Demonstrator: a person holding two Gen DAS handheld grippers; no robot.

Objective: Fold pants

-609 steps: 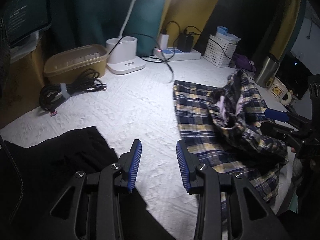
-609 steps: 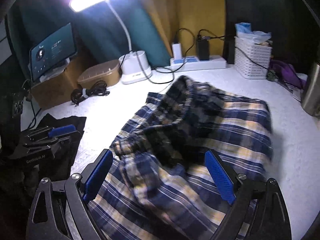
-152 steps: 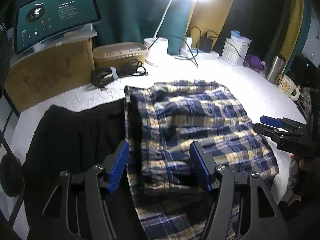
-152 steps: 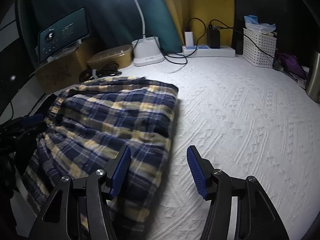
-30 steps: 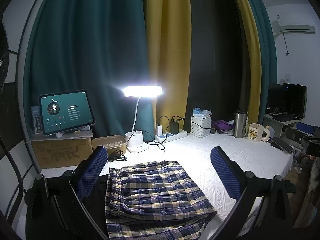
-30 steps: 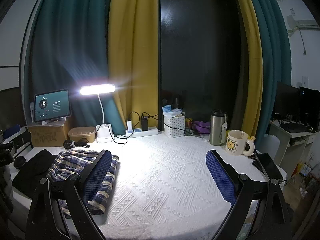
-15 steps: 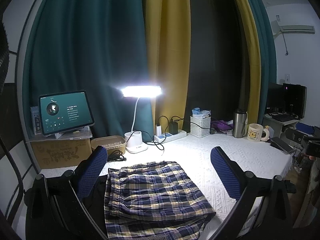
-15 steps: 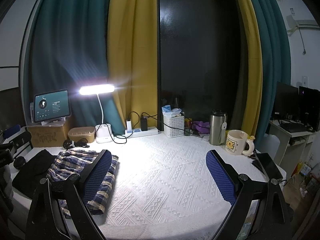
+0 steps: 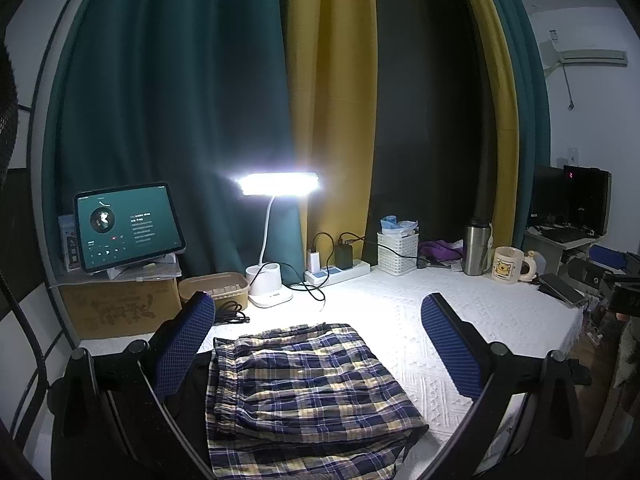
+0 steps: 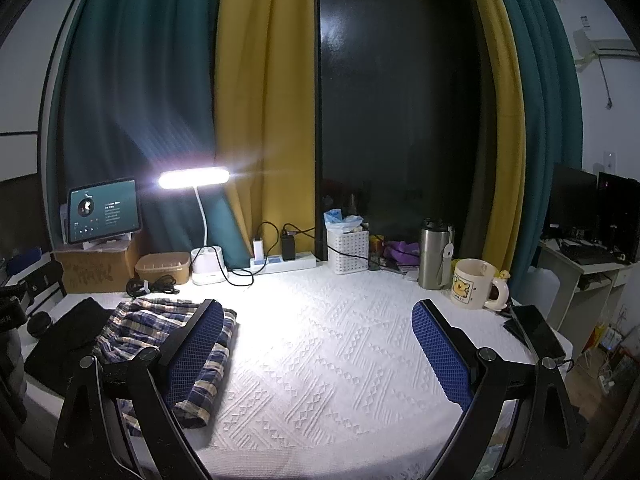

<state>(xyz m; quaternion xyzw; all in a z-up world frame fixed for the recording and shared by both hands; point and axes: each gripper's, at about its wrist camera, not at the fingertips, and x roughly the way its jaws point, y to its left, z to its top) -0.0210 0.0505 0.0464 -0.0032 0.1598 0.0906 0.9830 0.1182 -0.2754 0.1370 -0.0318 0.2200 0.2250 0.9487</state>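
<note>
The blue and yellow plaid pants [image 9: 304,388] lie folded into a flat rectangle at the near left of the white table [image 9: 472,312], partly over a black garment [image 9: 192,392]. In the right wrist view the plaid pants [image 10: 152,328] lie left, next to the black garment [image 10: 68,336]. My left gripper [image 9: 316,348] is open and empty, held back above the pants. My right gripper [image 10: 316,352] is open and empty over the bare tablecloth [image 10: 340,344], right of the pants.
At the back stand a lit desk lamp [image 9: 276,240], a tablet [image 9: 128,226] on a cardboard box, a beige container [image 9: 214,286], coiled cable, power strip [image 9: 338,272], white basket [image 9: 398,248], steel flask [image 9: 478,246] and mug [image 9: 508,264]. A phone [image 10: 536,332] lies at the right edge.
Nothing has visibly moved in the last second. Earlier the pants were bunched, then folded flat, and both grippers have drawn back and up from the table.
</note>
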